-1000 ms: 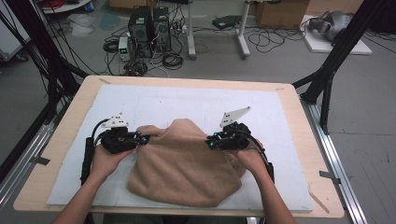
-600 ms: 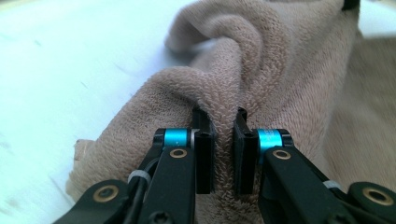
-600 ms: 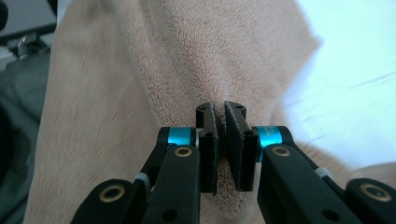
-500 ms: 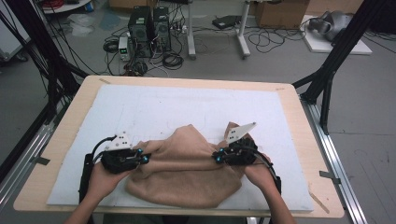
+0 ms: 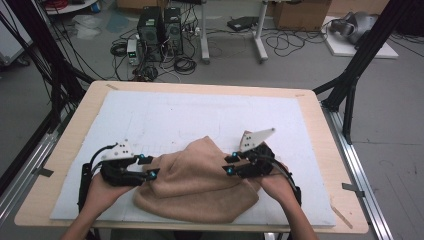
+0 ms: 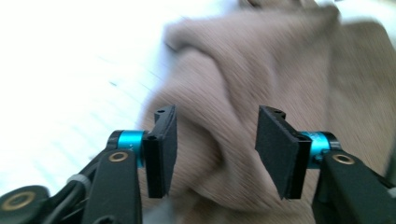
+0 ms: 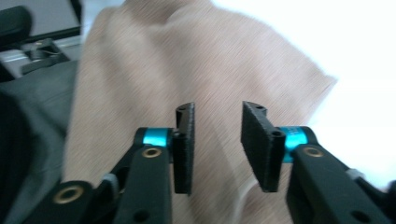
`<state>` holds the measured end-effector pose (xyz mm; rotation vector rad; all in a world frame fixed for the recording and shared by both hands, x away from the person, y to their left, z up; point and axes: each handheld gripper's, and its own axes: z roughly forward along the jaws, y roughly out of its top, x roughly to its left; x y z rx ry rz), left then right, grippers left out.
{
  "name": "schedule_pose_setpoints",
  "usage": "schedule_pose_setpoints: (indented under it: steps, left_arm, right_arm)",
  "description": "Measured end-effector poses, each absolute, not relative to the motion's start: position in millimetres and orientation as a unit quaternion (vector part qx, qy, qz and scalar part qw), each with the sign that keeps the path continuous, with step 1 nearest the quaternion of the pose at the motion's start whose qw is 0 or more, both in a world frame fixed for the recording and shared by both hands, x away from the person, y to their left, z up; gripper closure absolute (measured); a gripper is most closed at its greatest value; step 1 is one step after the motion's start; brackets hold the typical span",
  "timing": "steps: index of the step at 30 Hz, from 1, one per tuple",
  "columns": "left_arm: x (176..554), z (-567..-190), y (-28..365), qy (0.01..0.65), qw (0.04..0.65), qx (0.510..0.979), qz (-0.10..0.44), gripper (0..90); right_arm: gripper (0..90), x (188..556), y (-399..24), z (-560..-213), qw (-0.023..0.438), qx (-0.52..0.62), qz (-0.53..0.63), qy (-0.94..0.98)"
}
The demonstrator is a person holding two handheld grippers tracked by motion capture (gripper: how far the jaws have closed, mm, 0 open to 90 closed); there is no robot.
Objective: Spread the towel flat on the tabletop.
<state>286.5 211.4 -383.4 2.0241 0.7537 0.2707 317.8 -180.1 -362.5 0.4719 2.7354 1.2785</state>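
table: light wooden table, white foam mat covering most of its top
frame: black metal struts at both sides
floor: grey, black computer tower, tangled black cables, brown cardboard box, white table legs

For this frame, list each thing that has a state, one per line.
Tan cloth: bunched and partly folded, lying on the white mat.
Left hand-held gripper: jaws have just been opening, cloth between them but not pinched.
Right hand-held gripper: jaws have just been opening, apart over the cloth.
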Motion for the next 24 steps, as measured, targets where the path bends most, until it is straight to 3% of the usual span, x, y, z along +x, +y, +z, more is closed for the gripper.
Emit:
schedule_pose_setpoints:
  steps: [4,6,7,10,12,24]
  left_arm:
    - [302.1,-400.7,201.5,0.323,0.43,0.839,0.081,44.0]
    - [307.5,-413.3,193.8,0.323,0.405,0.853,0.063,44.7]
    - [308.7,-419.1,190.5,0.319,0.398,0.858,0.053,48.8]
    - [310.1,-426.8,184.3,0.305,0.395,0.865,0.049,69.9]
    - [310.7,-422.7,185.7,0.308,0.406,0.859,0.059,81.5]
    - [331.1,-358.3,192.3,0.339,0.492,0.78,0.186,85.3]
  right_arm:
    - [47.6,344.0,-160.0,-373.4,0.039,0.169,0.411,0.895]
    - [47.3,354.3,-149.1,-389.0,0.013,0.175,0.39,0.904]
    - [49.6,357.3,-144.0,-397.0,0.002,0.177,0.376,0.91]
    - [71.0,359.4,-136.1,-413.1,-0.016,0.164,0.349,0.922]
    - [77.4,359.9,-140.8,-410.7,-0.017,0.165,0.362,0.917]
    - [80.2,347.7,-184.6,-351.2,0.075,0.184,0.42,0.886]
